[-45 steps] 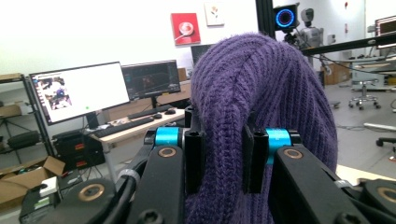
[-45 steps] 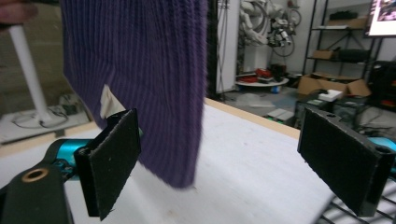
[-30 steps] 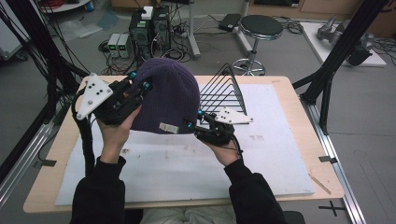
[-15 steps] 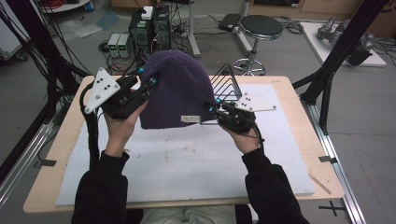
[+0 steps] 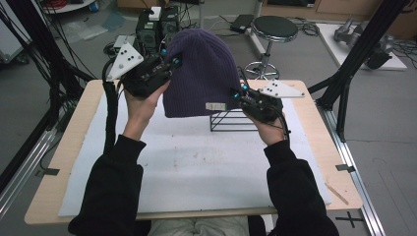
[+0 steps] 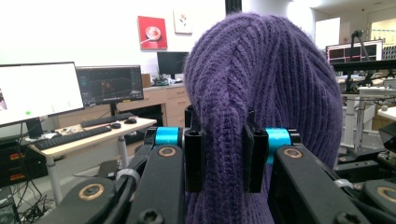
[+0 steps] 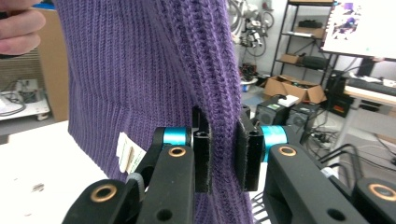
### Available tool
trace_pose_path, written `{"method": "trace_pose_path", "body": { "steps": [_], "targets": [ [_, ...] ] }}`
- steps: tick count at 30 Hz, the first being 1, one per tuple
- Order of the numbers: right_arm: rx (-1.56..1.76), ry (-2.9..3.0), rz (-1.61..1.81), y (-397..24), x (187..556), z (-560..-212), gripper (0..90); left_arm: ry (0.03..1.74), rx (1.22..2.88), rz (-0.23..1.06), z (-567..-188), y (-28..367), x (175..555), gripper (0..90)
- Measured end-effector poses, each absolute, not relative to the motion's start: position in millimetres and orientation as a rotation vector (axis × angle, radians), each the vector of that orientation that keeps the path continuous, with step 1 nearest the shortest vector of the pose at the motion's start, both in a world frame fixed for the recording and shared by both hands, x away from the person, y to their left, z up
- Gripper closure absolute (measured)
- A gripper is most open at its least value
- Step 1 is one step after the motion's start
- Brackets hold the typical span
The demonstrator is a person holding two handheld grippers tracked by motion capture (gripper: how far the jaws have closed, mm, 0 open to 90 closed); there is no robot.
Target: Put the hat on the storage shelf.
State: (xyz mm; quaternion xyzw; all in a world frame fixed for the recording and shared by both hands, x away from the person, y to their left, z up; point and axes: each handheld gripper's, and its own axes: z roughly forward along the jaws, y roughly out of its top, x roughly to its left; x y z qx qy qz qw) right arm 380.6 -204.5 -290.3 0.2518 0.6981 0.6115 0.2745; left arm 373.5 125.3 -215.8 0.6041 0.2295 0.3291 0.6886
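Holding a purple knitted beanie (image 5: 199,73) up in the air over the far half of the table (image 5: 69,147), a person grips it from both sides. The left gripper (image 5: 169,64) pinches a fold of knit on the beanie's left edge, its jaws pressed onto the wool, as the left gripper view shows (image 6: 225,154). The right gripper (image 5: 238,93) clamps the lower right edge, jaws squeezed on a ridge of fabric near a small pale label (image 7: 128,156); its jaws have just been closing onto that fabric. The beanie hangs crown up, its open hem level and clear of the white mat (image 5: 196,167). A black wire rack (image 5: 231,120) stands on the mat just below and behind the hem, near the right hand. The near half of the mat lies bare between the sleeves. Beyond the far table edge stand a round stool (image 5: 275,29) and cabled equipment on the floor.
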Motion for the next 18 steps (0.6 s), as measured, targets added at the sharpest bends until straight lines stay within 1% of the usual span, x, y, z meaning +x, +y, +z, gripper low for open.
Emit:
{"method": "trace_pose_path", "body": {
  "steps": [7,18],
  "targets": [
    [0.727,1.882,1.663,-211.7,392.9,-290.2,80.1,0.533,1.365,0.759,-219.1,119.2,387.2,75.5],
    [0.728,1.903,1.625,-194.7,423.2,-310.0,80.1,0.568,1.385,0.828,-224.8,115.8,401.0,75.4]
  ]
}}
